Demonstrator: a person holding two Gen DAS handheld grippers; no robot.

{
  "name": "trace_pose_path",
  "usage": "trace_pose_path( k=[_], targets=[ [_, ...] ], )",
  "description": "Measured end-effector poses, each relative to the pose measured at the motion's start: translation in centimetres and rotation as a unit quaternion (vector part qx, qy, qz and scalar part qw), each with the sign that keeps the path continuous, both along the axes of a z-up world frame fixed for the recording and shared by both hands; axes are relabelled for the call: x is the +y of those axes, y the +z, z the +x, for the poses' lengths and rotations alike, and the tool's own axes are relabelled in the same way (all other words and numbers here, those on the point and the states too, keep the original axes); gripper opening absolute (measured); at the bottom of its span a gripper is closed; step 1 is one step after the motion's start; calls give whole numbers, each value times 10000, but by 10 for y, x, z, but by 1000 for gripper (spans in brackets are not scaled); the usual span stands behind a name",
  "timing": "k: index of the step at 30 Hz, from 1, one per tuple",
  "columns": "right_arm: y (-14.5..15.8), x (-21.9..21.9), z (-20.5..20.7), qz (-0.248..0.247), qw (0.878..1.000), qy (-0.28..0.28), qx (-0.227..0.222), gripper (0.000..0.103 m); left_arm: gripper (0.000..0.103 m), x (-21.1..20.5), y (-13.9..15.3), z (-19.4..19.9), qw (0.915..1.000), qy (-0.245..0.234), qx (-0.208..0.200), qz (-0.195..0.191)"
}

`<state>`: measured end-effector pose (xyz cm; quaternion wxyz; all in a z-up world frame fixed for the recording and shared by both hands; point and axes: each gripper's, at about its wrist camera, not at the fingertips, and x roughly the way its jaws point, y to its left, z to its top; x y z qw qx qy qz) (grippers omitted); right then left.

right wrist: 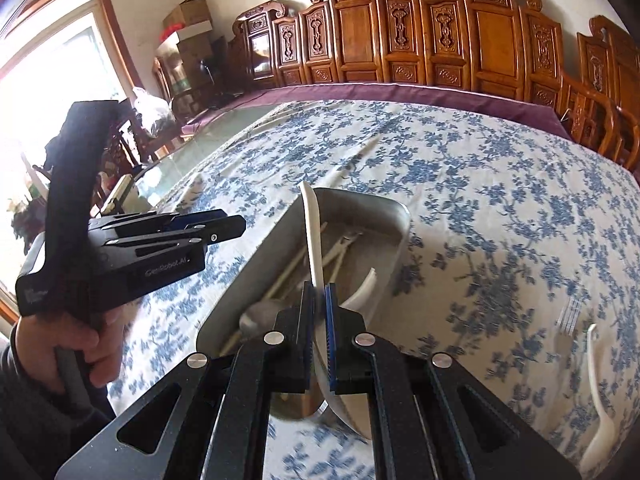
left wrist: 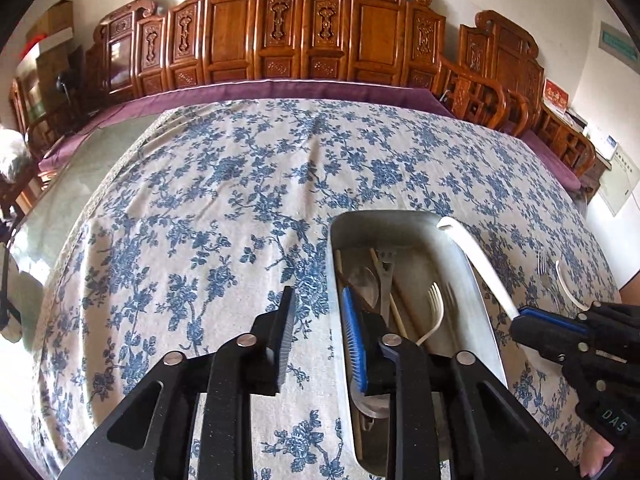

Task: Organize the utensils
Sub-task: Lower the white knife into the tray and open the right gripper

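Observation:
A long metal tray [left wrist: 400,222] lies on the blue-flowered cloth and holds a metal spoon [left wrist: 366,282], a white plastic fork [left wrist: 436,304], chopsticks and another metal piece. My left gripper [left wrist: 318,300] stands open with nothing between its fingers; its blue-padded finger [left wrist: 354,332] hangs over the tray's left side. My right gripper [right wrist: 319,296] is shut on a long white spoon [right wrist: 312,232], held over the tray [right wrist: 400,216] with the handle pointing up and away. The left wrist view shows this white spoon [left wrist: 476,260] slanting above the tray's right rim.
A metal fork [left wrist: 543,268] and a second white spoon [left wrist: 566,284] lie on the cloth right of the tray. Carved wooden chairs [left wrist: 280,40] line the far side. A hand [right wrist: 88,344] grips the left gripper's handle. A glass tabletop [right wrist: 180,164] shows beyond the cloth's left edge.

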<state>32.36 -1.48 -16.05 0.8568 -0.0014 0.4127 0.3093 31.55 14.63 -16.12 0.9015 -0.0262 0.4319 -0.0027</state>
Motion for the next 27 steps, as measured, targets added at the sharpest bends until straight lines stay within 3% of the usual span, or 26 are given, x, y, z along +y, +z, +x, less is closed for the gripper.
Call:
trace_pose_path(
  k=[12,27],
  targets=[
    [-20,20,20,327,9981,-205,475,7,30,21,9,-2,9996,244,-95,-124],
    [-26,27,26,284,9985,-275,377,7,30,22,9,-2,9996,248,-104,-99]
  ],
)
